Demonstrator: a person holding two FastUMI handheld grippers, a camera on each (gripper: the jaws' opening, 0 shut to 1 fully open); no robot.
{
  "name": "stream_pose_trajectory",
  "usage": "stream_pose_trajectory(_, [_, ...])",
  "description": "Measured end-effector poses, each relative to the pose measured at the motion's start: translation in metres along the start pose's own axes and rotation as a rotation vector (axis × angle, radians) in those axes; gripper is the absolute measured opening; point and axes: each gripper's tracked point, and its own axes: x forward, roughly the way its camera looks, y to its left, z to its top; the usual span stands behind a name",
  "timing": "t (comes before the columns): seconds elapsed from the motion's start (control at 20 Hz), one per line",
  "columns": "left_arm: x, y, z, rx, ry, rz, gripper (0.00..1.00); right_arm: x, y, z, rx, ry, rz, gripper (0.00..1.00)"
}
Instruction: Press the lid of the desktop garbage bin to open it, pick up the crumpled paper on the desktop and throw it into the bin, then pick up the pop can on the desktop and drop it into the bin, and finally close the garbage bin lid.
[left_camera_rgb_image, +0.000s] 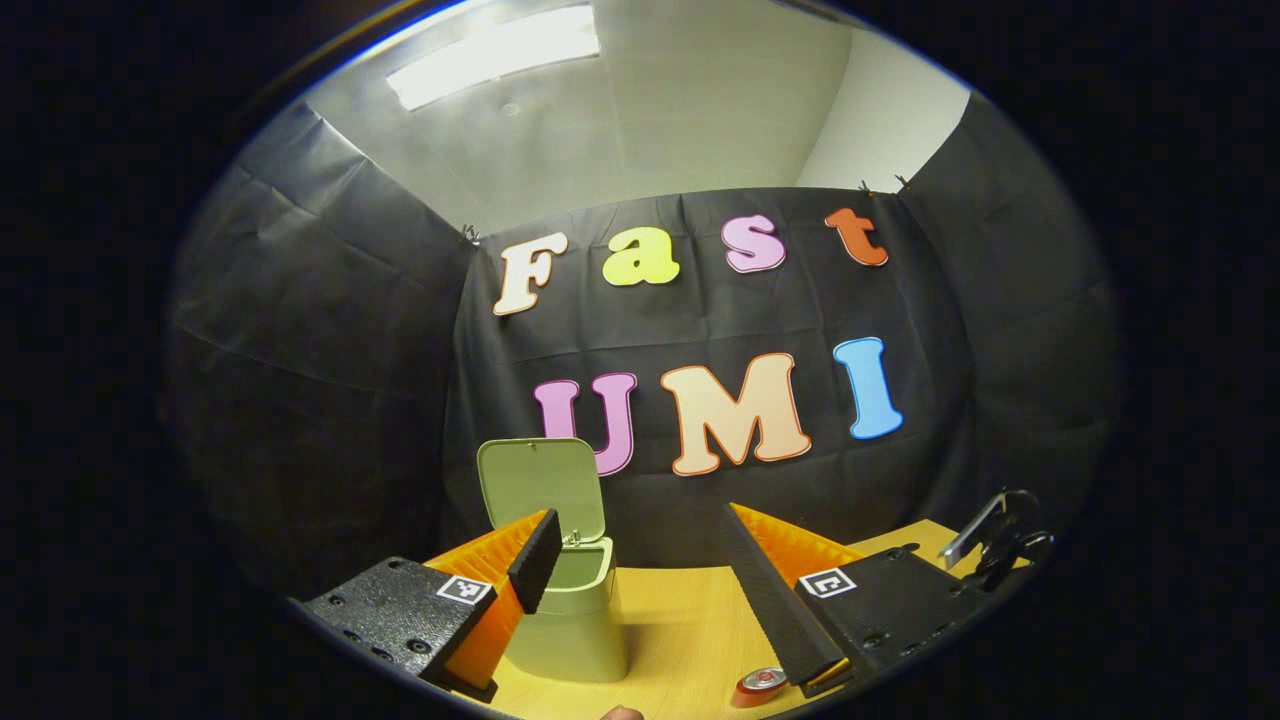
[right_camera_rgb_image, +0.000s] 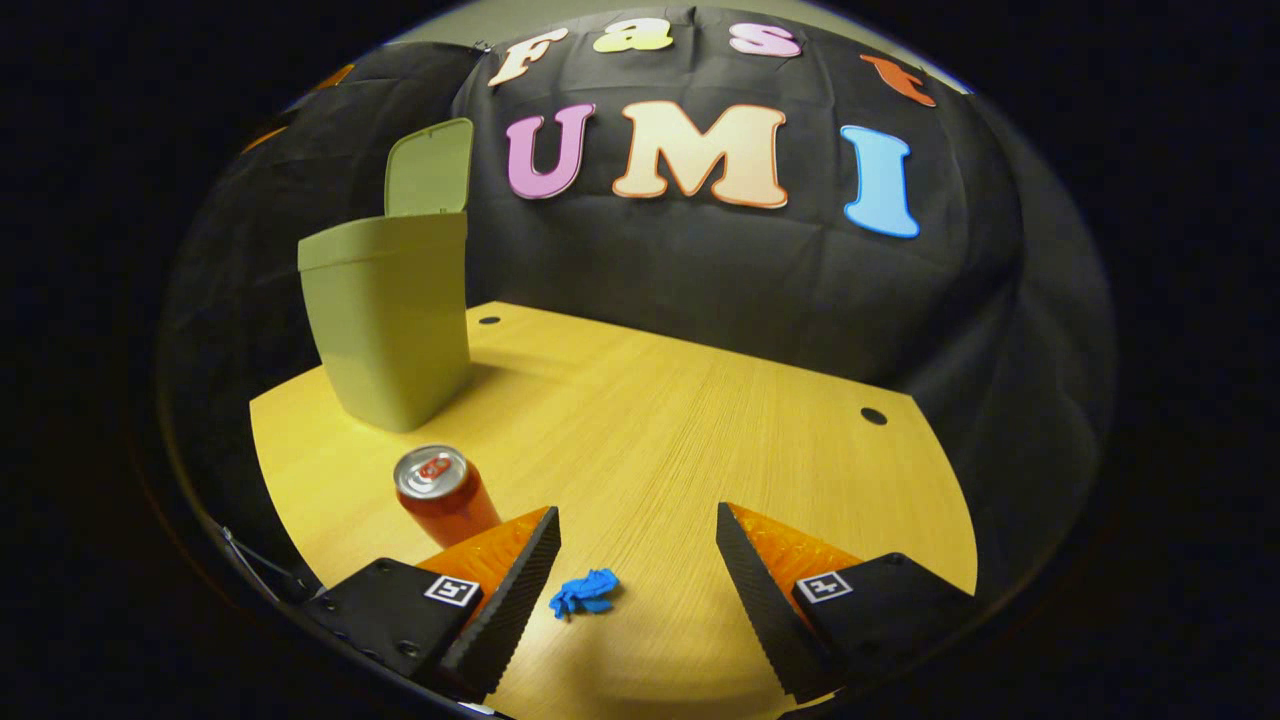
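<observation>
Wooden table (right_camera_rgb_image: 700, 420), bin (right_camera_rgb_image: 390, 320), can (right_camera_rgb_image: 445, 495), seemingly crumpled paper (right_camera_rgb_image: 585, 593)

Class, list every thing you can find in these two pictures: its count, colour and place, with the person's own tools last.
bin: one, pale green, back left of the desk, lid standing open
pop can: one, red with a silver top, upright in front of the bin
crumpled paper: one, blue, lying on the desk between the right claw's fingers
desk: one, light wood, with small dark holes
left claw: one, open, raised near the bin
right claw: one, open, low over the paper
</observation>
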Motion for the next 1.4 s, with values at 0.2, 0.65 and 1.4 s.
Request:
stream_pose_trajectory(0.2, [-0.006,0.006,-0.004,0.010,0.013,0.035,0.95,0.016,0.013,-0.035,-0.033,0.080,0.040,1.00])
stream_pose_trajectory(0.65, [0.015,0.029,-0.023,-0.010,0.053,0.033,0.95,0.034,0.034,-0.088,0.023,0.244,0.065,0.19])
stream_pose_trajectory(1.4, [0.052,0.050,-0.055,-0.067,0.087,0.006,0.95,0.033,0.023,0.099,0.062,-0.100,-0.019,0.04])
